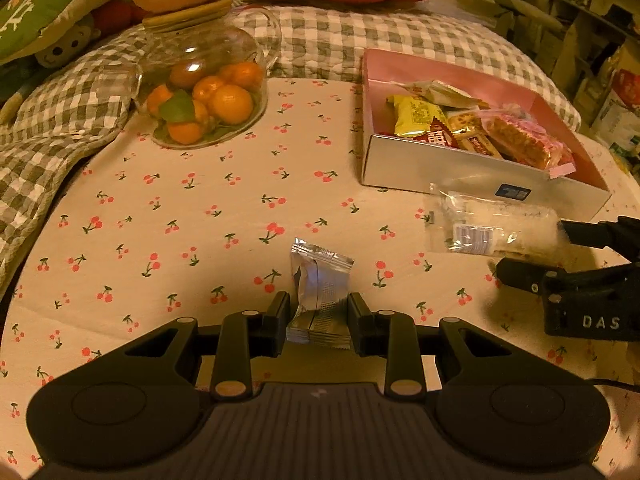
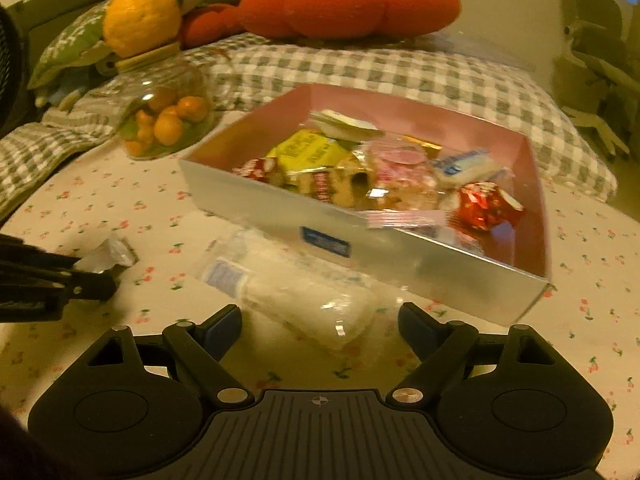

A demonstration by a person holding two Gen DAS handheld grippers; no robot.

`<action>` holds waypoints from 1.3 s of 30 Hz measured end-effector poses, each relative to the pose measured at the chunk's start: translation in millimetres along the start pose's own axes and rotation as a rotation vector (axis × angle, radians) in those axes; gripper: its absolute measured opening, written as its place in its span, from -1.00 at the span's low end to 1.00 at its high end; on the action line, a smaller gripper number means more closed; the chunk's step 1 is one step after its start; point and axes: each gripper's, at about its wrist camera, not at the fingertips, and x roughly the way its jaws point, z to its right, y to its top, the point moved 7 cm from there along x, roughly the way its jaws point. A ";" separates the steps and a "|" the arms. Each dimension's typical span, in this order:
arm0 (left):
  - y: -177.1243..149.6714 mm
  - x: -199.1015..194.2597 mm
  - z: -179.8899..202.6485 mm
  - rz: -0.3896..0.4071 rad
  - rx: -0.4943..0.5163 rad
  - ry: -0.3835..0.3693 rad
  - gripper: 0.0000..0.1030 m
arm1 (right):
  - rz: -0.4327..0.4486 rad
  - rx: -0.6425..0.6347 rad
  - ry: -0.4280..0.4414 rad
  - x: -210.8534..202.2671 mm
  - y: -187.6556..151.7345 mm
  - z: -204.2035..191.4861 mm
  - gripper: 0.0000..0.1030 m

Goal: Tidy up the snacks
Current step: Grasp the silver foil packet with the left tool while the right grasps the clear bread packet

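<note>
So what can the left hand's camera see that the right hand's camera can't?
Only the left wrist view shows the left gripper pinching the silver packet. Only the right wrist view shows the red candy in the box's far corner, and the right gripper open around the clear snack bag. Both show the pink box, that bag, and the jar of oranges.

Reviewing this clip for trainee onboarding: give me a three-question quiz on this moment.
1. True or false: the left gripper is shut on the silver packet.
2. Where is the clear packet? A) in the box B) on the cloth before the box C) in the jar
3. What does the jar hold?

Key: 1 true. 2 B, between the open right gripper's fingers. 3 small oranges.
</note>
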 end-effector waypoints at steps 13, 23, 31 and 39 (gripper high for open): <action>-3.1 -1.9 -6.9 0.017 0.014 0.001 -0.27 | -0.037 -0.119 0.121 -12.0 -2.4 -29.2 0.66; -1.8 2.1 -1.1 0.018 0.000 0.021 0.10 | -0.010 -0.165 0.010 6.4 4.5 -25.1 0.66; -2.0 3.0 -3.1 0.033 -0.002 0.031 0.13 | 0.017 -0.166 0.002 14.6 11.5 -34.2 0.61; -1.0 1.9 -0.2 0.037 0.009 0.022 -0.19 | 0.035 -0.195 0.012 10.4 10.2 -44.0 0.24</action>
